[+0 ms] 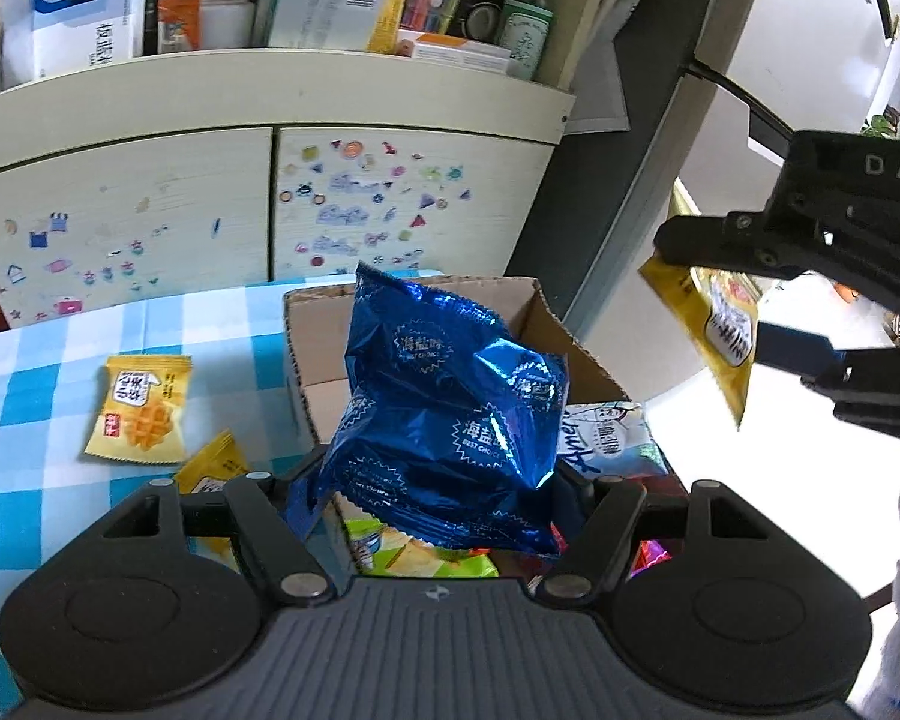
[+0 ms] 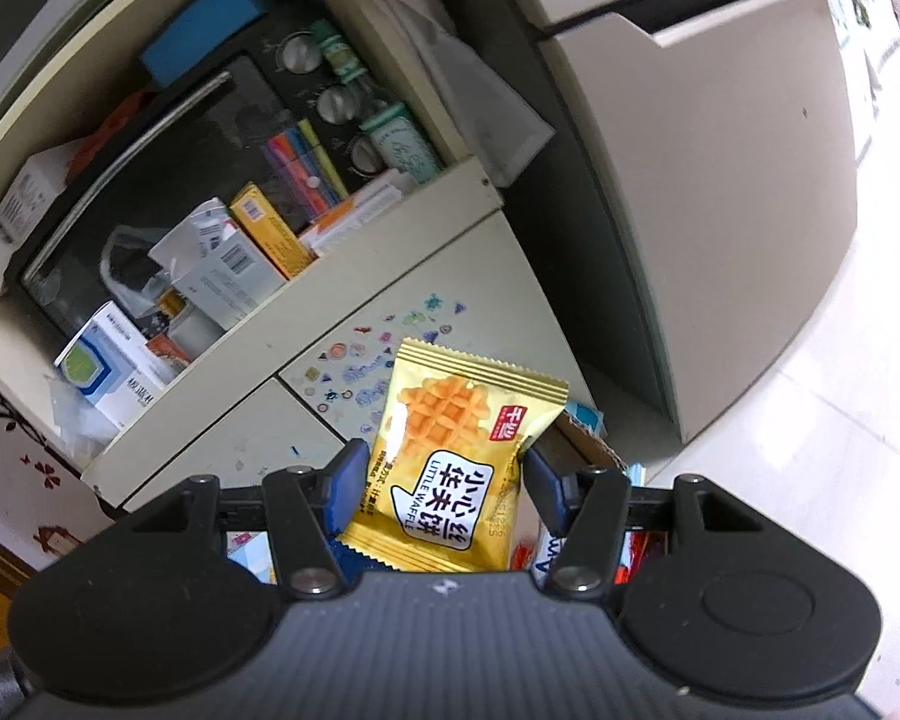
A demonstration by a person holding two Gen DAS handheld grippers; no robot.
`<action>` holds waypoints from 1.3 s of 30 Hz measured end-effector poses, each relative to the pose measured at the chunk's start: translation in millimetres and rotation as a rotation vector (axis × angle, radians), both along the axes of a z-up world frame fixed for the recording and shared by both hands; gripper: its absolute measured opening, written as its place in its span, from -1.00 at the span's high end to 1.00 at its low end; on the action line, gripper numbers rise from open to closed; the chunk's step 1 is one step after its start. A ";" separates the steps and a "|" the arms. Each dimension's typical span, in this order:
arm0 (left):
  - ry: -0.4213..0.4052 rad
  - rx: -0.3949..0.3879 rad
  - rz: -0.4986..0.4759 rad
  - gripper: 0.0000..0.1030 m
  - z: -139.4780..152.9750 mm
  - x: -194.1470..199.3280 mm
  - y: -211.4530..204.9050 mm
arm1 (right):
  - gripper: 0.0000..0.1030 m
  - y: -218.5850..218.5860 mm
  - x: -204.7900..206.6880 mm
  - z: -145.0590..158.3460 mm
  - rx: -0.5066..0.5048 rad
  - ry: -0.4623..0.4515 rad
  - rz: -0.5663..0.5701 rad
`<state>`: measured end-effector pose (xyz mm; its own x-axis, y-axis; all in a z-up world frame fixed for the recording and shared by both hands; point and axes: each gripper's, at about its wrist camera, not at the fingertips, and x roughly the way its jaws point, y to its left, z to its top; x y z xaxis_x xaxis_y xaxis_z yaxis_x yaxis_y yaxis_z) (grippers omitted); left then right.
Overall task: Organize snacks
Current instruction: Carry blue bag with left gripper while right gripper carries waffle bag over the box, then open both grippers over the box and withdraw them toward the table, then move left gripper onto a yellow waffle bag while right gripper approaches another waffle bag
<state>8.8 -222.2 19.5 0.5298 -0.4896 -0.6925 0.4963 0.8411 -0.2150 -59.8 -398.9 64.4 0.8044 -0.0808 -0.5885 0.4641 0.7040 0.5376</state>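
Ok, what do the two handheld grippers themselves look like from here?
Both are matte black plastic with a ribbed grey body, round side discs and silver pivot pins. The right gripper has blue pads. From the left wrist view, white lettering "DA" shows on its housing. The left gripper matches it.

Yellow foil waffle snack packets: three — one flat (image 1: 140,411), one half hidden (image 1: 213,468), one aloft (image 1: 723,330) | crinkled blue foil snack bag (image 1: 450,414): one | open brown cardboard box (image 1: 546,324): one | black two-finger grippers: two
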 end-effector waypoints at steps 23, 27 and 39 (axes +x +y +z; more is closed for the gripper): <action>-0.031 0.018 0.247 -0.99 24.4 50.5 104.1 | -0.58 40.3 18.3 9.5 -0.115 -0.048 0.179; -0.021 0.039 0.286 -1.00 22.9 60.6 125.8 | -0.58 55.1 23.5 8.4 -0.136 -0.059 0.247; 0.008 0.064 0.340 -1.00 2.2 81.1 153.4 | -0.58 106.4 35.1 0.2 -0.236 -0.070 0.466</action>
<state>89.9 -68.8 21.7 0.6494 -0.2415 -0.7211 0.1838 0.9700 -0.1593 -24.7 -292.5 64.5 0.8234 0.1706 -0.5413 0.0420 0.9328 0.3579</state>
